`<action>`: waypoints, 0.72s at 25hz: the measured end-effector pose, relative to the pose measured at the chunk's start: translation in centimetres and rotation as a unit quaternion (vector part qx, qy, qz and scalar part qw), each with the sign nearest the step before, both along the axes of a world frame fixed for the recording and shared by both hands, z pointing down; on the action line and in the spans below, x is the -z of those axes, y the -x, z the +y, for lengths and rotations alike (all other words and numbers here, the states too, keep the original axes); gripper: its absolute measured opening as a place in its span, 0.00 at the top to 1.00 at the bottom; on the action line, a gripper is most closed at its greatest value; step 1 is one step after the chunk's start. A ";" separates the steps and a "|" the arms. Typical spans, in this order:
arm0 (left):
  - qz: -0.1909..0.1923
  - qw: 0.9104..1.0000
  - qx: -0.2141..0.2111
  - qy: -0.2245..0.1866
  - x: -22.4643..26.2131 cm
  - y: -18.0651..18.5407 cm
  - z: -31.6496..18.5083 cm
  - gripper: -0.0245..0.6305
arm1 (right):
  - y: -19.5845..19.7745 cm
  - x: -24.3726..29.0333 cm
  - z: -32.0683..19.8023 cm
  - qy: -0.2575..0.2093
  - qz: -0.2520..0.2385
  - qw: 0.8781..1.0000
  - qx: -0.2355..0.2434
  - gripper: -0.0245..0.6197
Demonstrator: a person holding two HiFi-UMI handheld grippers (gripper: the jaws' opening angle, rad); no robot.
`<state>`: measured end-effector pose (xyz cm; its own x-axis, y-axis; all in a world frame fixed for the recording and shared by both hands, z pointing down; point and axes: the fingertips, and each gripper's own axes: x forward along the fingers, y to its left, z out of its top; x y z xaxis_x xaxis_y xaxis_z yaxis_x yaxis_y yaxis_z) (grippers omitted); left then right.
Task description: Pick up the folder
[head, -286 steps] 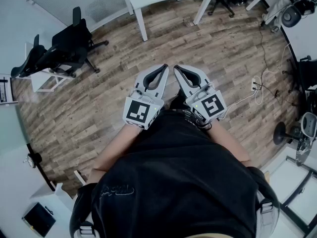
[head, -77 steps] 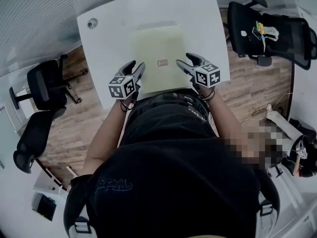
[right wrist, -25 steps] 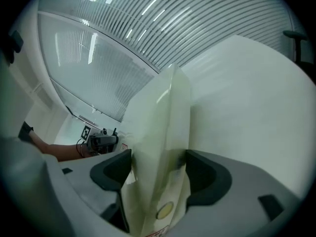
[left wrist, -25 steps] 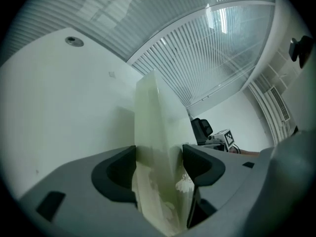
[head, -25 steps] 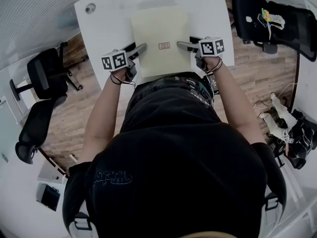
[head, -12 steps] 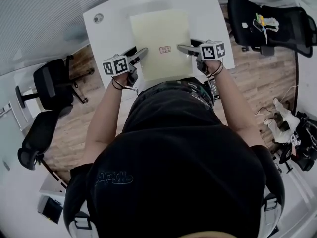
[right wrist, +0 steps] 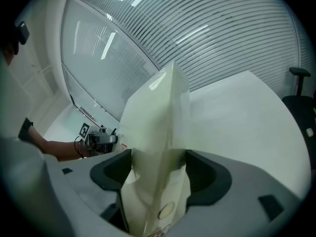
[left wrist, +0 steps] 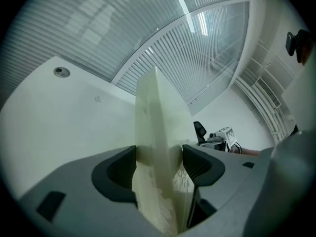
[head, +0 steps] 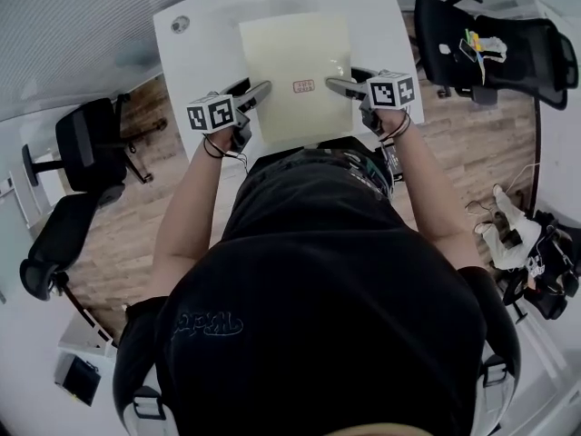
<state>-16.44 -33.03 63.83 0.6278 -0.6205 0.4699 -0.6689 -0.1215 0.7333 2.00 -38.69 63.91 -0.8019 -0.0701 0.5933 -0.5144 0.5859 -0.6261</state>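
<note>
While the person's dark-shirted torso fills the near part of the head view, both forearms reach forward to the near edge of the white table [head: 204, 57]. At the end of the left arm, the left gripper [head: 258, 92] is pinched on the left edge of the pale yellow folder [head: 295, 53]. Its own view shows the sheets standing edge-on between the two grey jaws, with both pads pressed against the stack. The right gripper [head: 337, 85] mirrors this on the folder's right edge, and its view likewise shows the jaws clamped on the pale covers, with a small round mark low on the near face.

Beyond the grippers the folder stretches away across the middle of the table, a small reddish label [head: 303, 86] near its closer end. Its near end reaches the table edge by the person's body. A round cable grommet [head: 180, 25] sits at the far left corner of the table. Black office chairs stand well apart on the wooden floor, one to the right [head: 481, 34] and one to the left [head: 86, 139].

As a judgement, the grasp is done on both sides. What remains is raising the folder clear, and the pictures do not settle whether it has left the surface yet.
</note>
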 end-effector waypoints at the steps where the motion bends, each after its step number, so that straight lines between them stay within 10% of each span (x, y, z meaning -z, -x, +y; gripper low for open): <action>1: -0.004 1.000 0.003 -0.001 0.1 0.1 0.1 0.49 | 0.1 0.2 0.0 -0.002 -0.002 1.000 0.003 0.44; 18: -0.031 0.998 0.050 -0.021 2.8 -9.9 4.0 0.49 | -9.3 1.4 3.1 -0.009 -0.013 1.000 0.028 0.44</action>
